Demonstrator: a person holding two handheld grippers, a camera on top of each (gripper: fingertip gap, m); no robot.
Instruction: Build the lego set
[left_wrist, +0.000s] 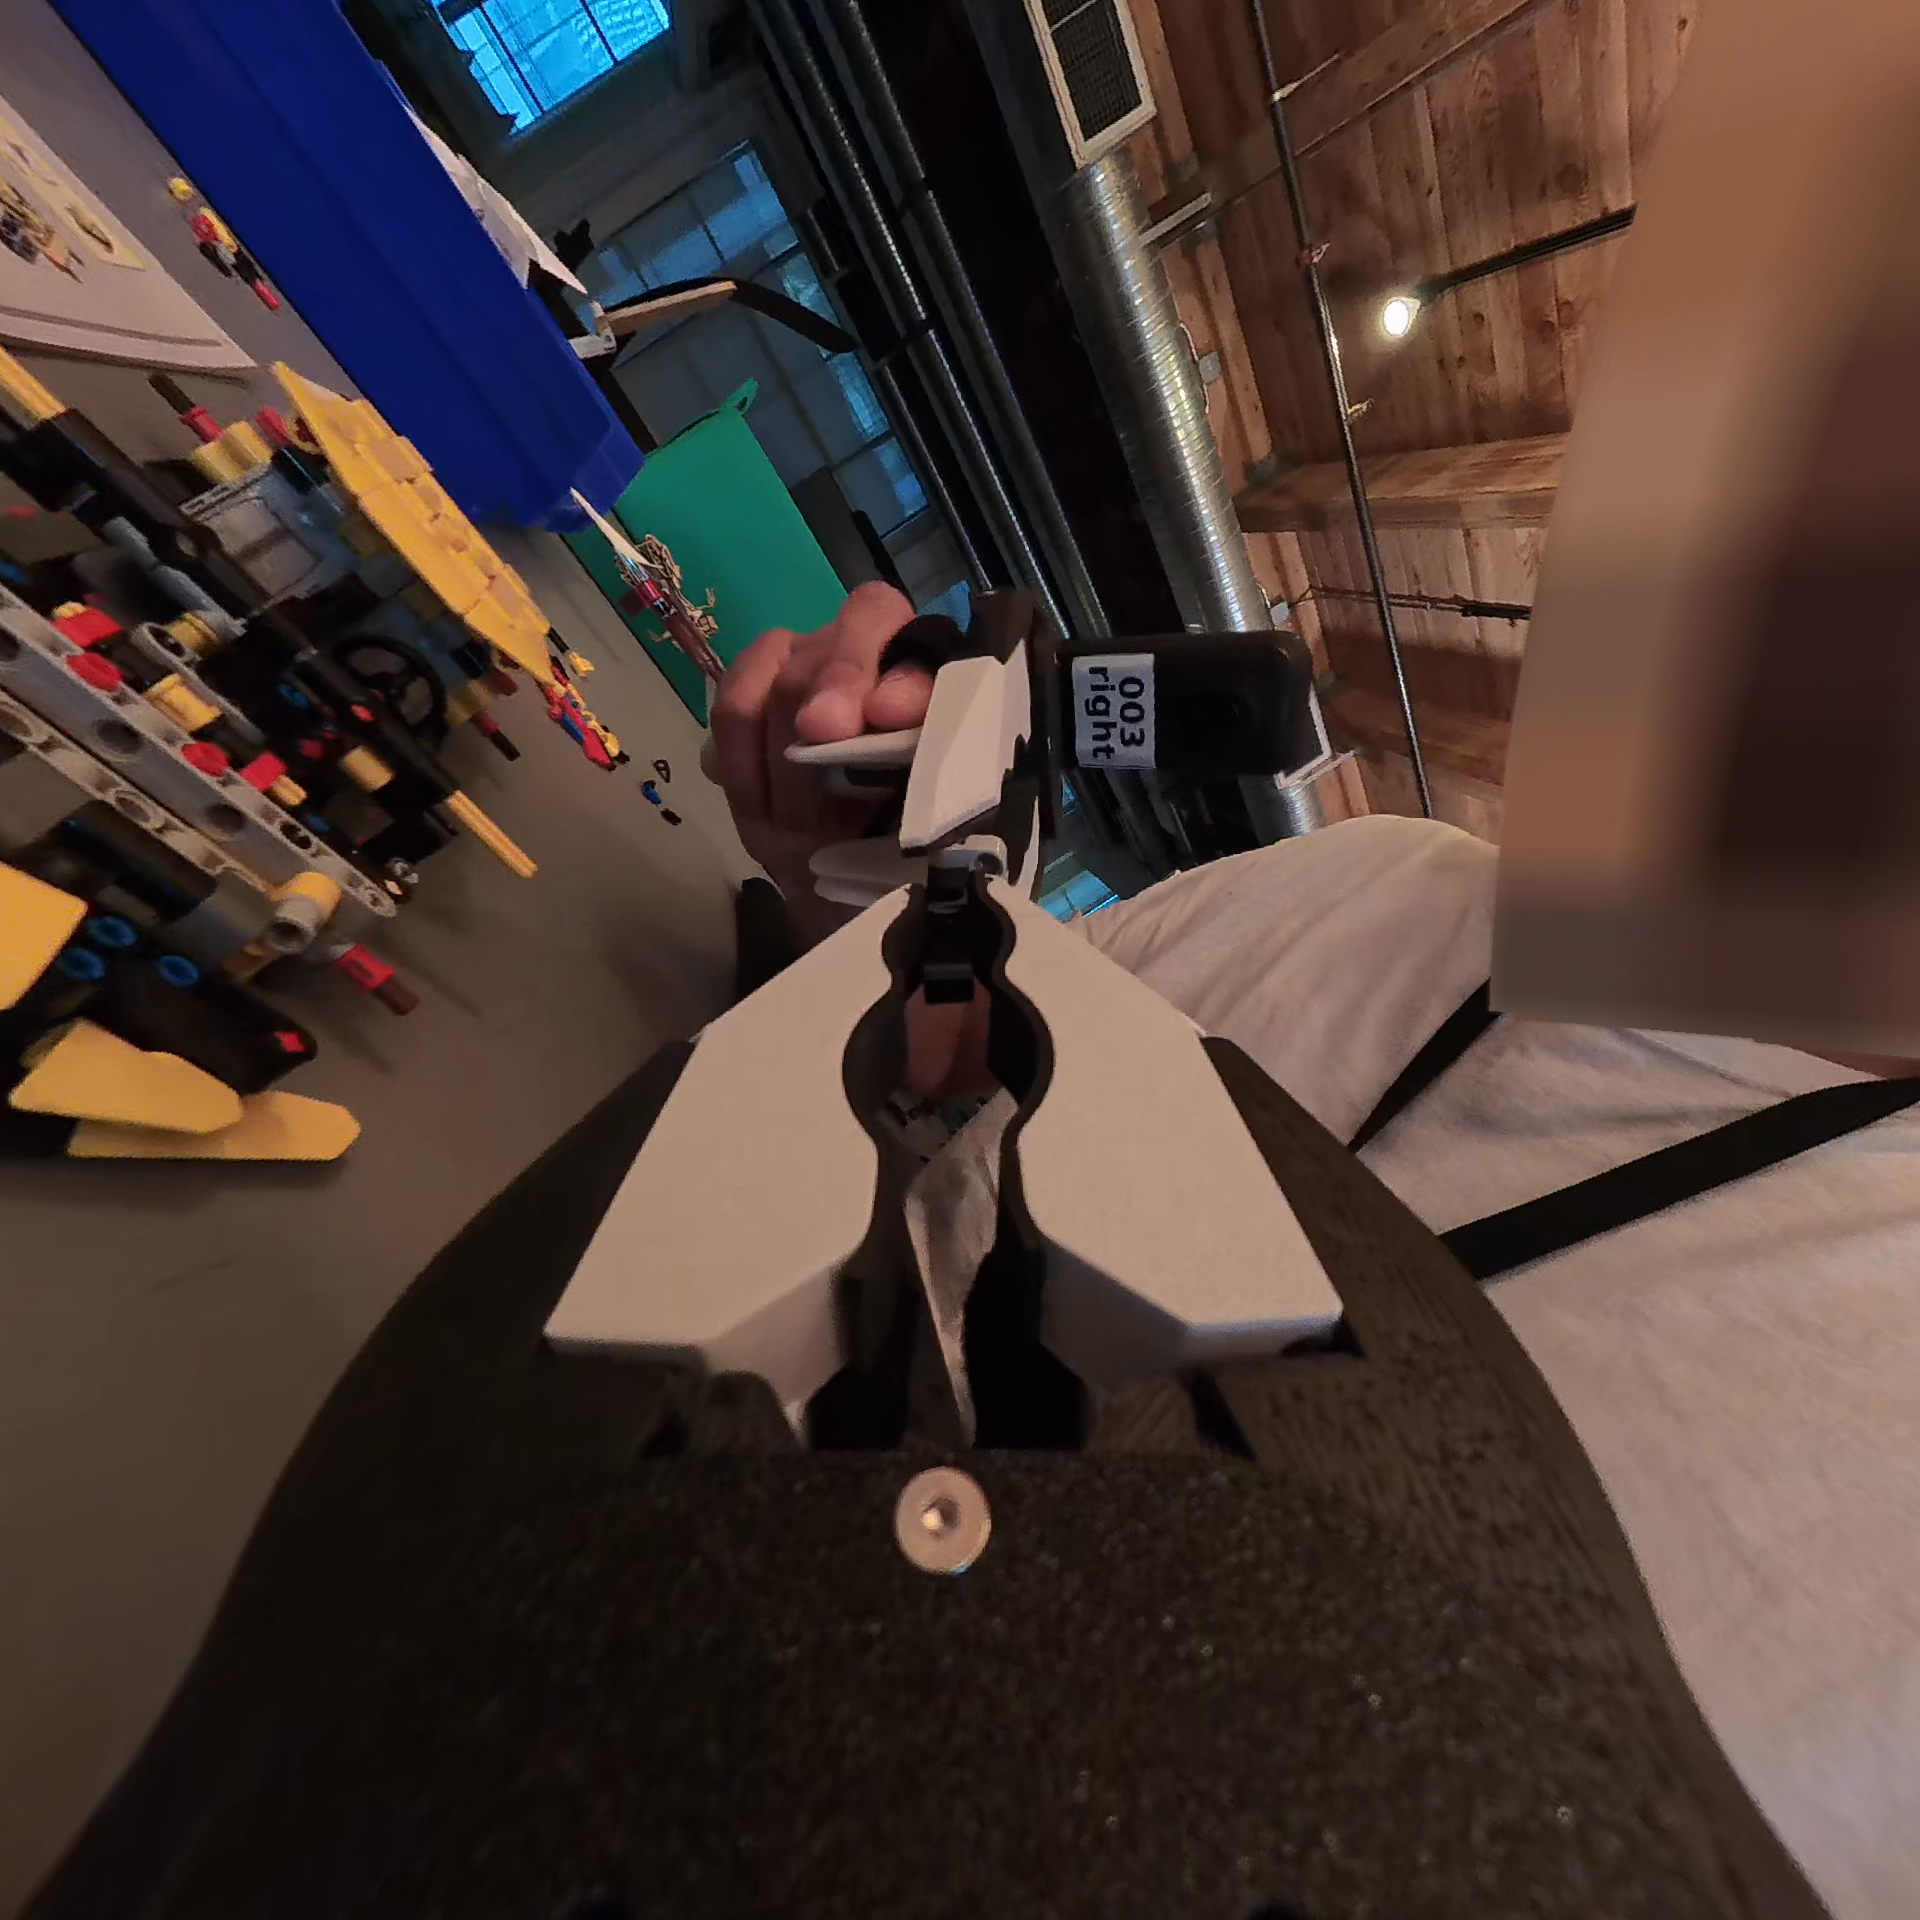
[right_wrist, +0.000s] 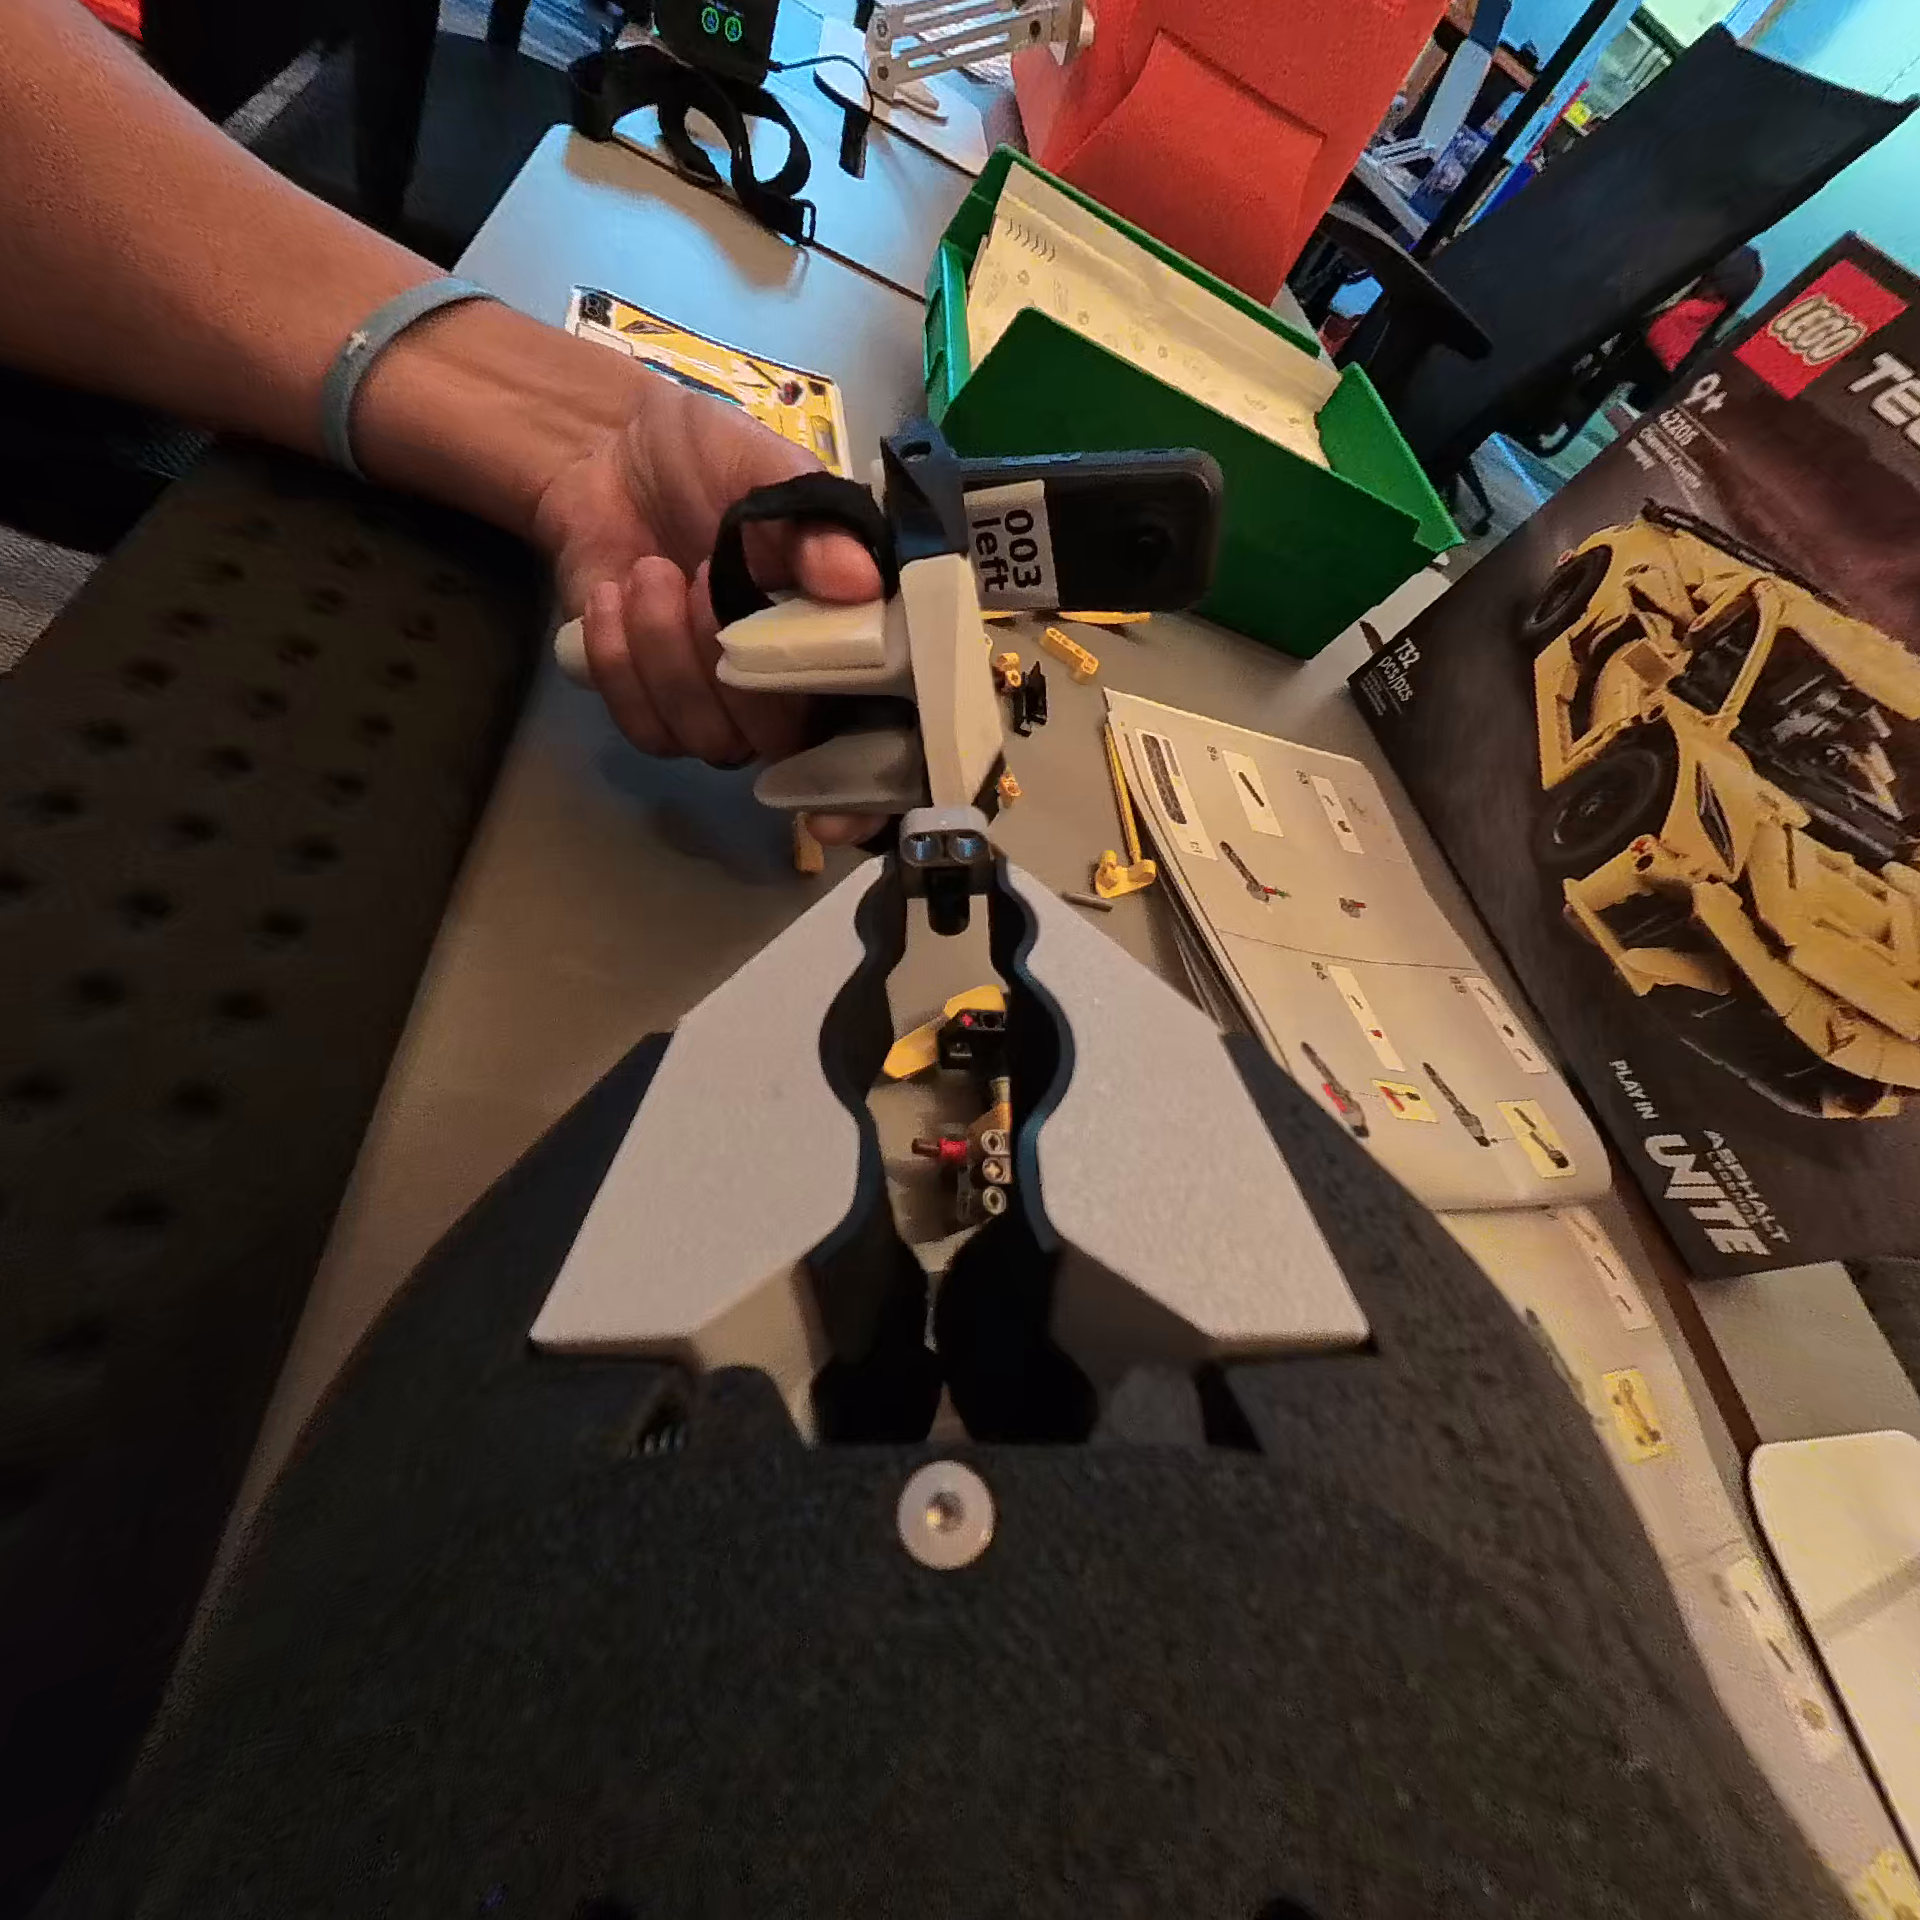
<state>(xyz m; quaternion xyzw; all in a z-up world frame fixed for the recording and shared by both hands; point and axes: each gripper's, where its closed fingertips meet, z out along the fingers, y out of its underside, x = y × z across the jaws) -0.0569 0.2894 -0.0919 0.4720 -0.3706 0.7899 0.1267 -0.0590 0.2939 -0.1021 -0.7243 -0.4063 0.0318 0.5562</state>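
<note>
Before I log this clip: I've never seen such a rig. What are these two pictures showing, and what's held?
No robot: a person grips a hand-held claw in each hand, each carrying a camera looking along its fingers. The left wrist view shows the left claw pinching a small black piece; opposite, a hand holds the other tool. The right wrist view shows the right claw pinching a grey connector. The tips meet above the table, seemingly joining the two pieces. On it lie the half-built yellow car, instruction booklet, set box, green bin and loose parts.
</note>
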